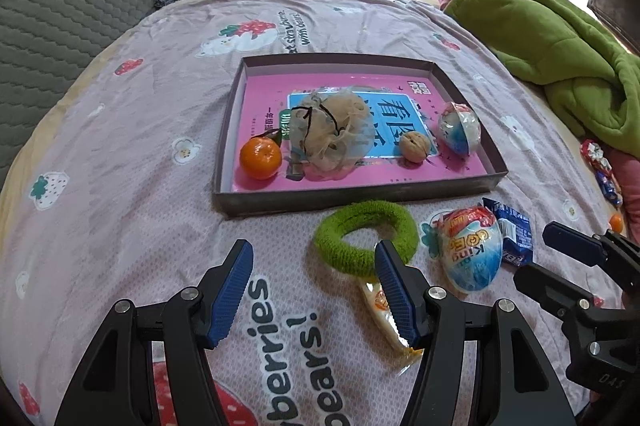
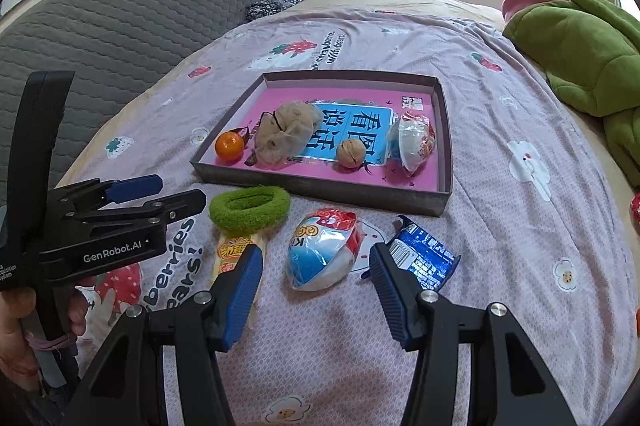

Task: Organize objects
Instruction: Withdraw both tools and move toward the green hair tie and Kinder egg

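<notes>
As scrunchie [image 1: 365, 237] fronts tray [image 1: 360, 191], egg [image 1: 470, 252] nr.

"GenRobot.AI" marks the left gripper [image 2: 156, 194]; the bedsheet [image 1: 120, 154] apparently reads "berries… bears!".

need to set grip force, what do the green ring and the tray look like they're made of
green ring: soft fuzzy fabric, probably terry or chenille, matte, with visible nap. tray: looks like rigid cardboard, dull grey-brown, thin straight walls with sharp folded corners; a glossy pink printed sheet lines its floor.
</notes>
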A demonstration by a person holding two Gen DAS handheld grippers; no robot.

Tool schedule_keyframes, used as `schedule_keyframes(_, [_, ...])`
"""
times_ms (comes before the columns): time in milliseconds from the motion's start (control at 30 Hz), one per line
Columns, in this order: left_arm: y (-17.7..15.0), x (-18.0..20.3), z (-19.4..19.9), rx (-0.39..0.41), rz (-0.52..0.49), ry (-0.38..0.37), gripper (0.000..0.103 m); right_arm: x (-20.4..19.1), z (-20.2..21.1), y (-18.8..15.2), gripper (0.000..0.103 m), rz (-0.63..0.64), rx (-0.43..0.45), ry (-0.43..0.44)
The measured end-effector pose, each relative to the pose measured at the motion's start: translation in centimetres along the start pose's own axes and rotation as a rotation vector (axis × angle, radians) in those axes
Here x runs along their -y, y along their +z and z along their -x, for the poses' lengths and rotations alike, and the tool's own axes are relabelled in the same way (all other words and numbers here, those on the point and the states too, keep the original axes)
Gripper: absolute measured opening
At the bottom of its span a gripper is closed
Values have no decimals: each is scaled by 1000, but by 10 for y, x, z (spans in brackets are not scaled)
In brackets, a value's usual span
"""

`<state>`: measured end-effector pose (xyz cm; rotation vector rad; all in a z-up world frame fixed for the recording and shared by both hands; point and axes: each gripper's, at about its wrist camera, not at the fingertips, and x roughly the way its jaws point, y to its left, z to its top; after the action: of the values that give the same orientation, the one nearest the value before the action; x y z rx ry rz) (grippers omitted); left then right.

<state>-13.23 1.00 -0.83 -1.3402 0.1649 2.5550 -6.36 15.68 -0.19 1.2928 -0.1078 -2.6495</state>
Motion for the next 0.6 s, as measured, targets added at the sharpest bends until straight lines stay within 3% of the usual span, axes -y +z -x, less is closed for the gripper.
schedule_keyframes(600, [16, -2, -47, -130, 19, -46, 65, -2, -33, 5, 55, -6, -41, -46])
